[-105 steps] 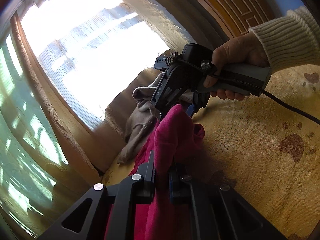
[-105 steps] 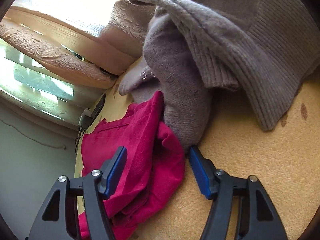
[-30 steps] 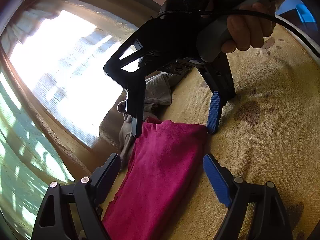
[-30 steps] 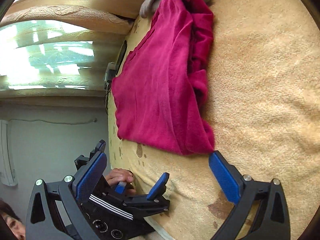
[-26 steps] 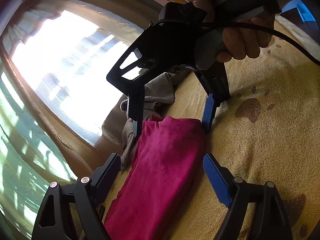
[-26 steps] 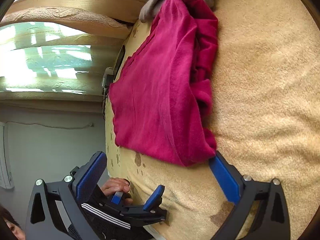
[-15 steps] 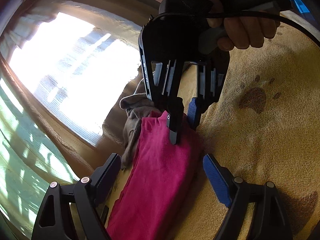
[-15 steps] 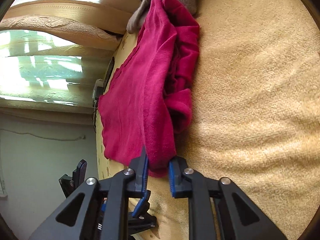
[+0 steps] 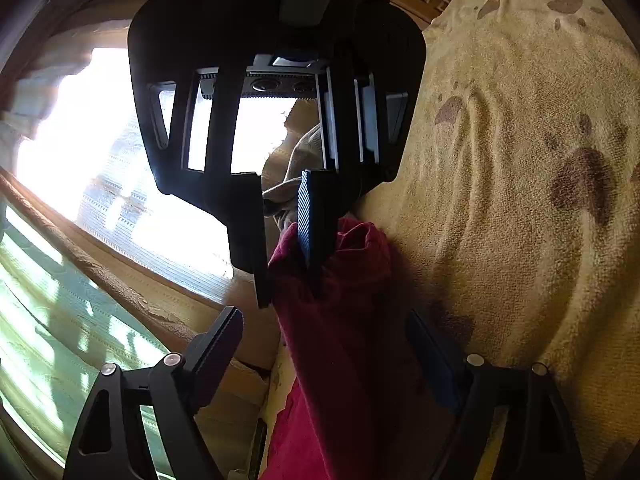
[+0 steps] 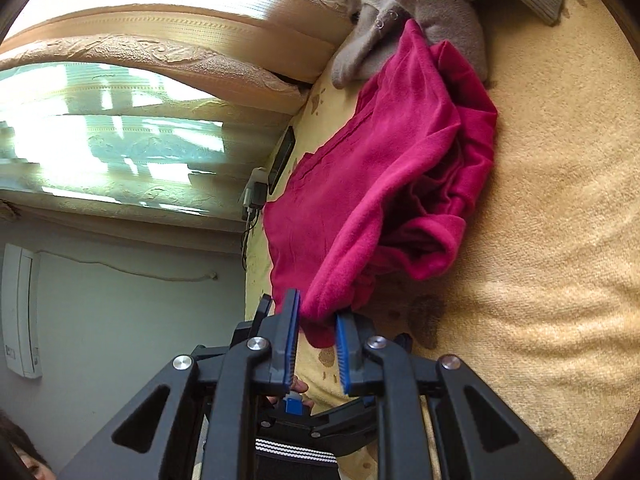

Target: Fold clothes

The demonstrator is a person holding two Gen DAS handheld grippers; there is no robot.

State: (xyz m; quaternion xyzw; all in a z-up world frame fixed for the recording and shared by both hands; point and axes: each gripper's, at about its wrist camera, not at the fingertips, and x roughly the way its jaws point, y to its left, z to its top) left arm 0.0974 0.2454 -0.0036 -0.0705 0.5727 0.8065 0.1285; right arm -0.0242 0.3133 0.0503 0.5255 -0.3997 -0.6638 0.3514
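A garment lies crumpled on a blanket spread over a bed, its near corner lifted between the fingers of the right hand-held gripper. Behind it, at the far edge of the bed, a pile of knitwear touches the garment's far end. To the left, a curtain hangs beside the bed. In the left wrist view, the garment passes between the fingers of the left hand-held gripper, with the blanket to its right.

Black tool, blue ribbed pads
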